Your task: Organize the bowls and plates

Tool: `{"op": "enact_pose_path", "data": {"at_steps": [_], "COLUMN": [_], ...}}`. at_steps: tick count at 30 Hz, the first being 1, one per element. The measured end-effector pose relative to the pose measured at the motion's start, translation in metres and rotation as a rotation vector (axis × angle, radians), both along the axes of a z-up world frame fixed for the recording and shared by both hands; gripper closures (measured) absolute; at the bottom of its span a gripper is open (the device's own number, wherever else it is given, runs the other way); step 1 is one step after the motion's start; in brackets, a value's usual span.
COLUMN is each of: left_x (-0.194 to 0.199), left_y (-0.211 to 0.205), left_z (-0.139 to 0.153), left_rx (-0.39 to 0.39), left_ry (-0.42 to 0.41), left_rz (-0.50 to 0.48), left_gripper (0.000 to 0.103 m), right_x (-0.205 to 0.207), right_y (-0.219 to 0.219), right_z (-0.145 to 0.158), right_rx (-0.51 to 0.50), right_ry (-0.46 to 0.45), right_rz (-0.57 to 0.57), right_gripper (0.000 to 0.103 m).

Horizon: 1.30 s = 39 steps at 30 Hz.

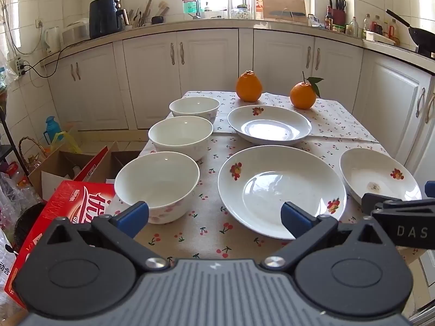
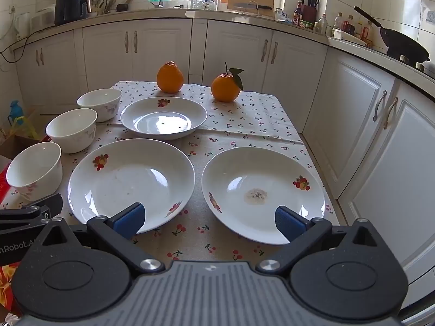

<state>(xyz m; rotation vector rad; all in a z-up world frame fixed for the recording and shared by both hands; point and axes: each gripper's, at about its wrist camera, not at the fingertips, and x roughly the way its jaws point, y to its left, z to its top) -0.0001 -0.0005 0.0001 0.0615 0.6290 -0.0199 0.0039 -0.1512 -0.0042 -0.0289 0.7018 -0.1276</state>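
From the left wrist camera, the left gripper hovers low over the near edge of the table, its blue fingers spread wide with nothing between them. Three white bowls stand in a row along the table's left side: the near bowl just ahead of the left finger, the middle bowl behind it, the far bowl beyond. The centre plate lies in front of the right finger, the far plate behind it, and the stained plate off to the right, next to the tip of the other gripper. Two oranges sit at the far end. A red box lies below the table's left edge. From the right wrist camera, the right gripper also hovers empty with fingers wide apart, one over the near rim of the centre plate, the other over the stained plate. The bowls line the left edge, all upright and apart.
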Motion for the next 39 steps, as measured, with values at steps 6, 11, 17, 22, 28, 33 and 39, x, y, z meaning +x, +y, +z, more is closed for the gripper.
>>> {"op": "enact_pose_path", "data": {"at_steps": [6,11,17,22,28,33,39], "left_x": [0.0,-0.001,0.002,0.003,0.003,0.003,0.003], "left_y": [-0.012,-0.003,-0.001,-0.001,0.0,0.0,0.0], "left_z": [-0.002,0.001,0.0,0.0,0.001,0.001,0.001], "left_rx": [0.017,-0.003,-0.011,-0.014,-0.018,-0.018,-0.018], "left_ry": [-0.002,0.001,0.002,0.002,0.004,0.004,0.003], "left_rz": [0.004,-0.002,-0.002,-0.002,-0.001,-0.001,-0.001], "left_gripper": [0.001,0.001,0.001,0.001,0.001,0.001,0.001], "right_x": [0.001,0.001,0.001,0.002,0.002,0.002,0.002], "right_y": [0.0,-0.002,-0.001,0.0,0.0,0.0,0.0], "right_z": [0.001,0.001,0.0,0.001,0.001,0.002,0.001], "right_rx": [0.008,0.005,0.003,0.003,0.002,0.004,0.003], "right_ry": [-0.008,-0.003,-0.004,-0.002,-0.002,0.0,0.0], "right_rz": [0.007,0.0,0.0,-0.001,0.0,-0.001,-0.001], "right_gripper": [0.0,0.0,0.0,0.0,0.0,0.0,0.0]}}
